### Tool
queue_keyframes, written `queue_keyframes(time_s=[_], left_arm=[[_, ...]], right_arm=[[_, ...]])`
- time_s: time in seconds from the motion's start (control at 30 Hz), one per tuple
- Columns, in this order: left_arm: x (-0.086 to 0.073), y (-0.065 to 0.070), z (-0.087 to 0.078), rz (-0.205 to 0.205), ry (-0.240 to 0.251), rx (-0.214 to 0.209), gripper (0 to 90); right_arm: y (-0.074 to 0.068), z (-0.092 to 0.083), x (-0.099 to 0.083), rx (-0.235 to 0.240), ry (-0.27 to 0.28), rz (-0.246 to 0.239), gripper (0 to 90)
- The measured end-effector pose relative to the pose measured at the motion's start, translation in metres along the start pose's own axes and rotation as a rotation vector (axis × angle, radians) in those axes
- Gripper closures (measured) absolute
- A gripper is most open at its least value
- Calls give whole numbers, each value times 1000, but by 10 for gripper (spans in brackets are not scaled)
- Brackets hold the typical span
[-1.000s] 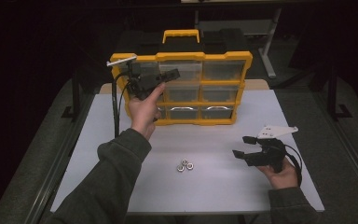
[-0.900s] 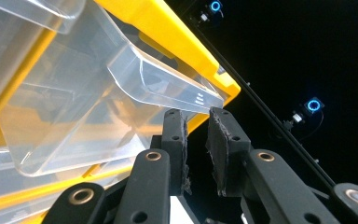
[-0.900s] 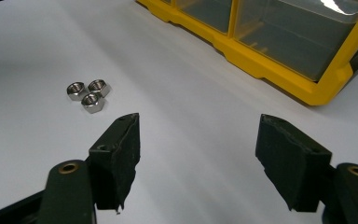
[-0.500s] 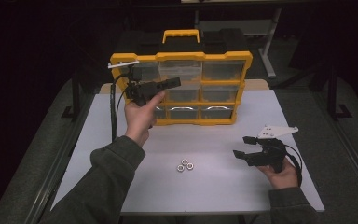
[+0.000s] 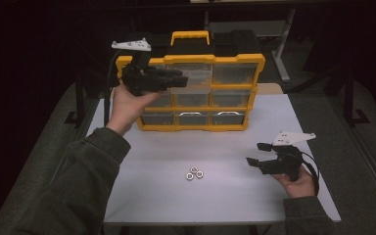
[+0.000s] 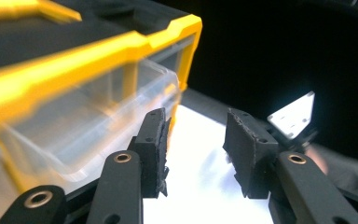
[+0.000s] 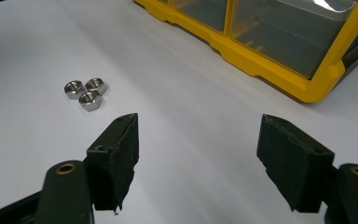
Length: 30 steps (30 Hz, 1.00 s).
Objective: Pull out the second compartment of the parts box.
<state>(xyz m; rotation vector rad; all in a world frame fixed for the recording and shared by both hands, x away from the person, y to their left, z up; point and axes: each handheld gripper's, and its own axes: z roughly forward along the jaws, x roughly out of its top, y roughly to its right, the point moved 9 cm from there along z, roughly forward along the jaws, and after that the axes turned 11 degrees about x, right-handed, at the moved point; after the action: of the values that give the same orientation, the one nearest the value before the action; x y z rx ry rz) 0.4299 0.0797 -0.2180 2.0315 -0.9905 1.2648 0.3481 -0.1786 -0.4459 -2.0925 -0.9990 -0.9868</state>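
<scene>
High view: fixed above the near desk (image 5: pixel 142 196) edge, facing forward and down, far. Left claw (image 6: pixel 193 154) view: close, beside the yellow organizer (image 6: pixel 74 70). Right claw (image 7: pixel 198 163) view: low, close; all 3 share organizer and desk.

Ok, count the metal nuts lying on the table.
3. The nuts lie in one tight cluster on the white table, in front of the yellow organizer. More may sit hidden in its drawers.

The left gripper (image 5: pixel 178 78), fingers just opening and empty, is raised before the yellow organizer (image 5: pixel 196 88) at the surface's (image 5: pixel 152 196) far edge.
</scene>
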Motion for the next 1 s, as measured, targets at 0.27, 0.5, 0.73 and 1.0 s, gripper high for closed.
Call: queue_keyframes(time_s=[0.27,0.5,0.73,1.0], left_arm=[[19,-13,6,202,-79,61,580],[18,-21,22,268,-116,88,505],[6,-24,36,310,-176,87,505],[-10,-30,48,348,-257,88,541]], right_arm=[[1,-1,-1,4,3,3,281],[-1,1,-2,15,-6,-13,286],[-5,7,-3,27,-23,-21,286],[-6,10,-4,31,-36,-39,286]])
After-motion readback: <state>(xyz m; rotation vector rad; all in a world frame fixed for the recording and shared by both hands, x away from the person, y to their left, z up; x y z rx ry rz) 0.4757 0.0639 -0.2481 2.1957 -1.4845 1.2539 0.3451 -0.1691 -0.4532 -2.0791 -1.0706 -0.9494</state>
